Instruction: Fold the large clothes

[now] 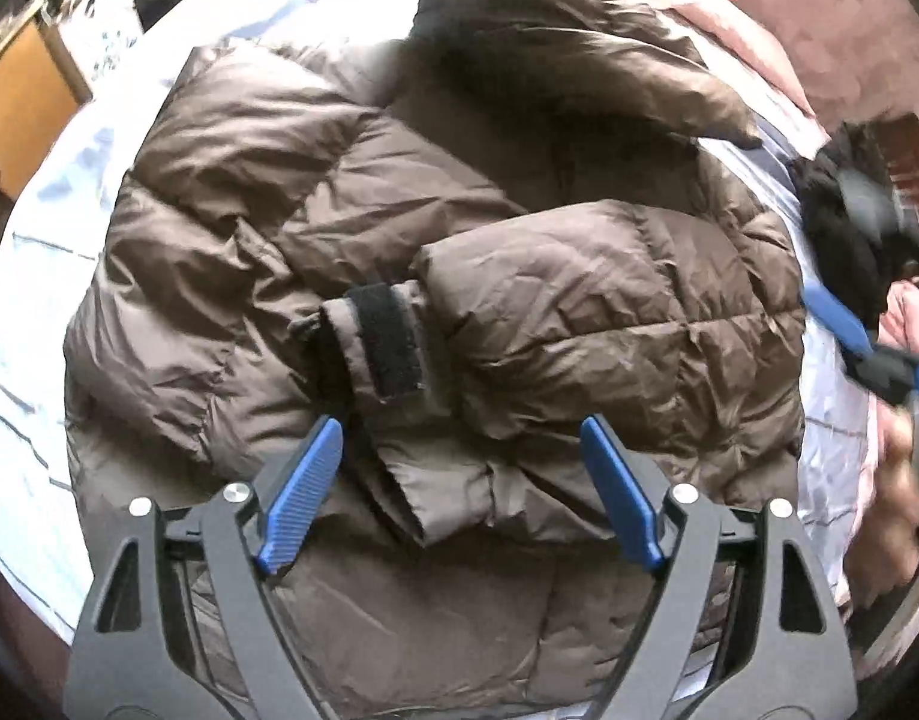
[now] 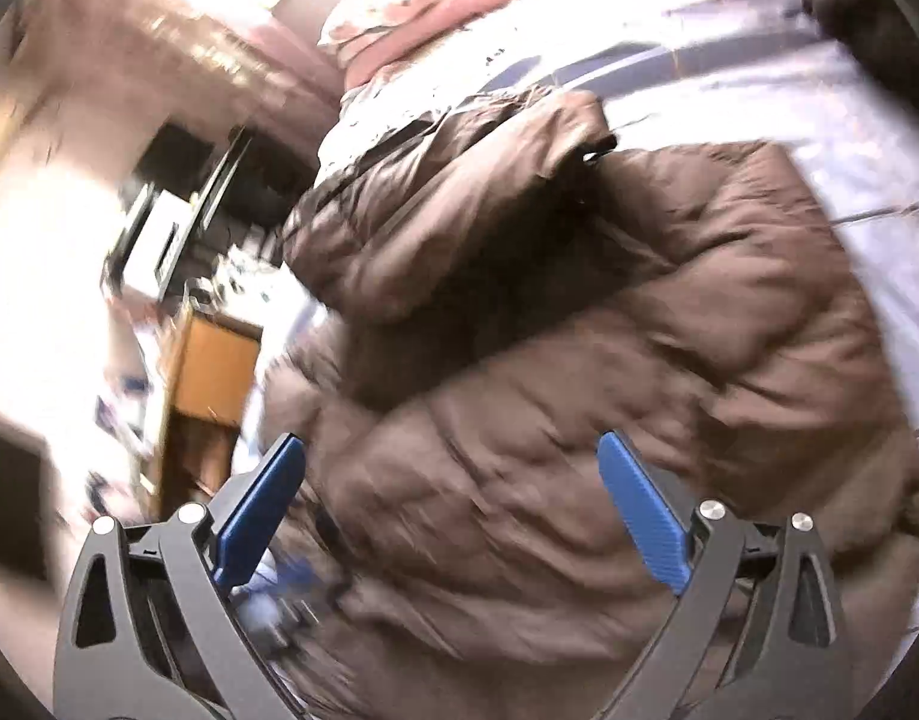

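A large brown puffer jacket [image 1: 399, 210] lies spread on a bed with a pale blue sheet [image 1: 33, 276]. One sleeve [image 1: 579, 312] is folded across its body, its cuff with a black strap [image 1: 387, 342] near the middle. My left gripper [image 1: 459, 438] is open and empty, just above the jacket's near edge. The jacket also fills the blurred right wrist view [image 2: 639, 324]. My right gripper [image 2: 450, 450] is open and empty above it. It also shows in the left wrist view at the right edge [image 1: 867, 348], blurred.
A pink pillow or quilt [image 1: 819, 24] lies at the head of the bed. A wooden cabinet [image 1: 15, 102] stands beside the bed; it also shows in the right wrist view [image 2: 213, 372]. A dark garment [image 1: 843, 228] lies at the bed's right edge.
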The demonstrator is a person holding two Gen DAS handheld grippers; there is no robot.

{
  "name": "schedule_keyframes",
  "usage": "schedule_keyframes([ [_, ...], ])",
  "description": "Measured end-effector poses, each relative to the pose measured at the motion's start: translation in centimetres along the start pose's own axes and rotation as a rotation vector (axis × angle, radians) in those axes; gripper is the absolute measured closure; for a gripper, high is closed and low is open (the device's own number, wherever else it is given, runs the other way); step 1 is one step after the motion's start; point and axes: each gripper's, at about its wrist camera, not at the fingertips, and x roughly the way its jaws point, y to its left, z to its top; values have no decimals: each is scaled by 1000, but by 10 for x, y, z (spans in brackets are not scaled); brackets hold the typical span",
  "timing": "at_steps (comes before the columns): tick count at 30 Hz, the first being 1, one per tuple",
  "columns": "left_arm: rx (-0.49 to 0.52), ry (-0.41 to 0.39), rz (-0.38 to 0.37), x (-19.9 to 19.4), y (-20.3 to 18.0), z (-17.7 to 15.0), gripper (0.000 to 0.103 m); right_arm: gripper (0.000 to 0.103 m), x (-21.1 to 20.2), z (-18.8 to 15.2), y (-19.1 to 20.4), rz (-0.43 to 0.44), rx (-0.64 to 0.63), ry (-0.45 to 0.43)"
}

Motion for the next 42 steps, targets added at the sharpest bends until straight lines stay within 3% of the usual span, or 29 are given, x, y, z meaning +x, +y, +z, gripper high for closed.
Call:
schedule_keyframes([
  [5,-61,22,33,8,13,-4,20,7,90,45,-4,59,272,54],
  [7,-78,17,49,8,24,1,20,46,113,52,-2,134,338,70],
  [8,-84,14,54,8,26,2,19,75,118,54,4,175,346,64],
  [9,-98,12,55,7,32,4,19,86,116,56,12,182,334,45],
  [13,-148,8,28,2,47,8,18,93,82,66,56,302,196,-72],
  [15,-182,-4,5,-5,55,10,18,94,44,67,81,391,125,-145],
  [18,-248,-70,-10,-23,70,13,18,94,-4,60,112,446,-5,-203],
  [21,-321,-156,3,-45,90,12,18,94,-50,35,127,467,-108,-195],
  [26,-460,-351,22,-88,118,10,17,94,-116,-34,98,467,-204,-106],
  [29,-522,-495,17,-118,128,4,14,94,-127,-88,63,428,-243,-7],
  [32,-452,-554,2,-130,116,4,12,94,-124,-140,21,358,-228,91],
  [35,-290,-516,-31,-120,83,9,11,91,-101,-177,-28,193,-174,154],
  [36,-215,-474,-48,-111,67,11,11,85,-92,-183,-41,123,-153,171],
  [37,-150,-430,-55,-101,51,12,11,62,-84,-184,-48,47,-144,187],
  [38,-78,-376,-49,-88,34,12,11,45,-77,-184,-53,-95,-147,207],
  [39,-34,-341,-29,-76,22,12,11,18,-77,-184,-55,-173,-158,207],
  [40,1,-311,-4,-65,12,9,11,15,-80,-179,-55,-258,-186,170],
  [42,50,-254,20,-46,-3,8,11,15,-95,-171,-54,-329,-196,55],
])
